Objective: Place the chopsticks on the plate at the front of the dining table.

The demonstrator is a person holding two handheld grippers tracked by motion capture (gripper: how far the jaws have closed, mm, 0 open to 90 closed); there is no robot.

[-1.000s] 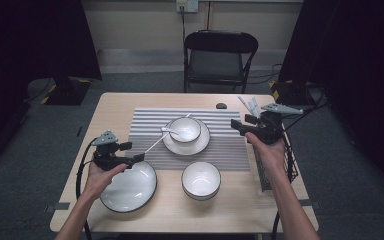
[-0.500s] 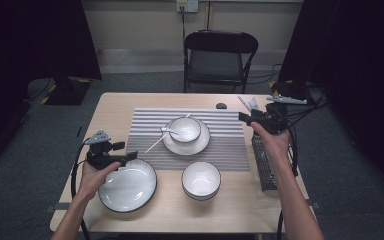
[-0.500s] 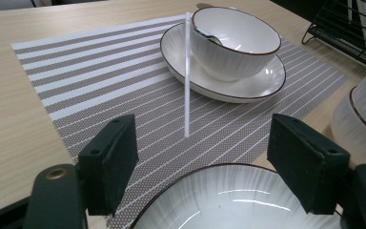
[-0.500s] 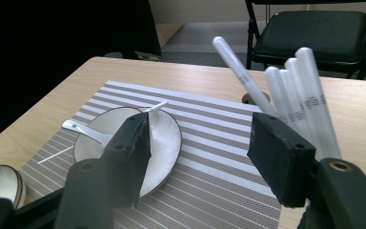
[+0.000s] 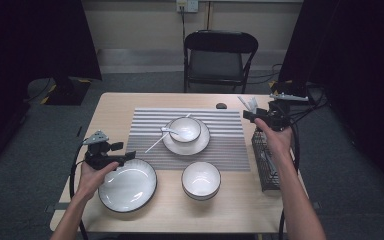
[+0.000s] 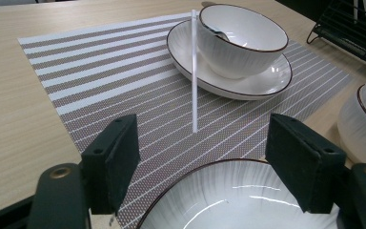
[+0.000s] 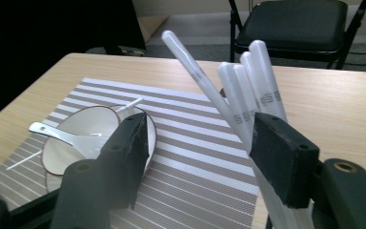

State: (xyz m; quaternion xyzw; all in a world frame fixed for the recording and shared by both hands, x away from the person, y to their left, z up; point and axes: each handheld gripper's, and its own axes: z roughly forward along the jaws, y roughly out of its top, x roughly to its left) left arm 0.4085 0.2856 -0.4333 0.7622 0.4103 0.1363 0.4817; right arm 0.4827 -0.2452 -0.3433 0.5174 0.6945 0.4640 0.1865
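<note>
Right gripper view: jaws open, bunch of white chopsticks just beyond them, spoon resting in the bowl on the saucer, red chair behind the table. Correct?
Not quite: the chair is black, as the right gripper view shows. The rest holds: right gripper open, white chopsticks just beyond, spoon in the bowl.

light: bright overhead on table (image 5: pixel 130 107) | surroundings: dark | glare: plate (image 6: pixel 228 205) | focus: near jaws soft
</note>
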